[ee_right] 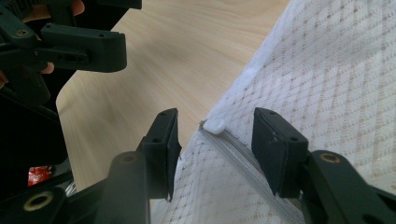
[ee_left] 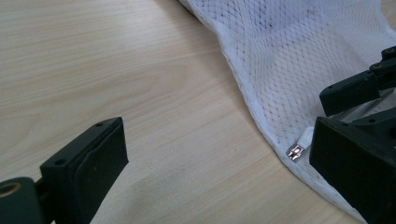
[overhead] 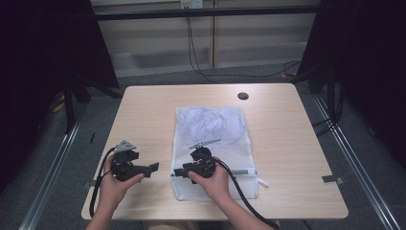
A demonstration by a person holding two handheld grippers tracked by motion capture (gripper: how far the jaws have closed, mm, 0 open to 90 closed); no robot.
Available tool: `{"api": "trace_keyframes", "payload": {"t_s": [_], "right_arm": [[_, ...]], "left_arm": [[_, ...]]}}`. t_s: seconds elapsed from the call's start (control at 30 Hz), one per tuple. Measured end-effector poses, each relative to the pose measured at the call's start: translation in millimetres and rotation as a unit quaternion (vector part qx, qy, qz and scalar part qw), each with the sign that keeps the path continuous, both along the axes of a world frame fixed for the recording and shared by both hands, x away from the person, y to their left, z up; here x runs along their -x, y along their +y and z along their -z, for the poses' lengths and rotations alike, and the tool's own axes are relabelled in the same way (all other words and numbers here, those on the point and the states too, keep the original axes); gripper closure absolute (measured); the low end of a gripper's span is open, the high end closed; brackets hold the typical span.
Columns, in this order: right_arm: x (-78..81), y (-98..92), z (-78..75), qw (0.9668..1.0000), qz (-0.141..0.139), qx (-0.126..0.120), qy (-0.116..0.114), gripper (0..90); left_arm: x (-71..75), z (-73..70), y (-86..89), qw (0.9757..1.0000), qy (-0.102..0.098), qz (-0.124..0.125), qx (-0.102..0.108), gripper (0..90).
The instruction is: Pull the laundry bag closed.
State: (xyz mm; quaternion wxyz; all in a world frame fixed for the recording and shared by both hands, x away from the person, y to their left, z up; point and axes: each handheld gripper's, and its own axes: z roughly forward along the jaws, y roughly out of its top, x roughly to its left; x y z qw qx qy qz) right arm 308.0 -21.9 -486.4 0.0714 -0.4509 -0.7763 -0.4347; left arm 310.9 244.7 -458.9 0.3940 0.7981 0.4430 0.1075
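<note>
White mesh laundry bag point(overhead: 213, 143) flat on table point(overhead: 143, 110), right gripper point(ee_right: 215, 140) jaws apart straddling zipper end point(ee_right: 214, 125), left gripper point(ee_left: 219, 163) jaws wide apart beside the bag's edge

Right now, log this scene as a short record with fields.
surface: wooden table
item: white mesh laundry bag, lying flat, garment inside
zipper: along the bag's near edge, white end tab
right gripper: jaws open, astride the zipper end
left gripper: open, over bare table left of the bag
</note>
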Motion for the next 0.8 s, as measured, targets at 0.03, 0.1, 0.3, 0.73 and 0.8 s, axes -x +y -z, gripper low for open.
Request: {"api": "trace_keyframes", "payload": {"t_s": [0.03, 0.1, 0.3, 0.73, 0.8], "right_arm": [[-0.2, 0.3, 0.3, 1.0, 0.0, -0.003, 0.005, 53.9], [-0.4, 0.7, 0.6, 1.0, 0.0, -0.003, 0.008, 57.5], [-2.1, 3.3, 2.2, 0.9999, -0.007, -0.006, 0.013, 65.2], [-8.3, 13.1, 8.9, 0.9996, -0.011, -0.006, 0.025, 70.4], [-9.0, 14.7, 9.1, 0.9995, -0.014, -0.006, 0.027, 71.3]], "left_arm": [[0.1, 0.0, -0.3, 1.0, 0.0, 0.0, -0.001, 3.9], [0.2, 0.0, -0.5, 1.0, -0.001, 0.001, 0.0, 3.9], [0.7, -0.7, 0.2, 1.0, -0.001, 0.001, -0.002, 3.9], [-0.1, 2.0, 0.9, 1.0, 0.004, -0.001, 0.001, 4.0], [-0.1, 1.9, 1.1, 1.0, 0.005, 0.001, -0.001, 3.9]]}}
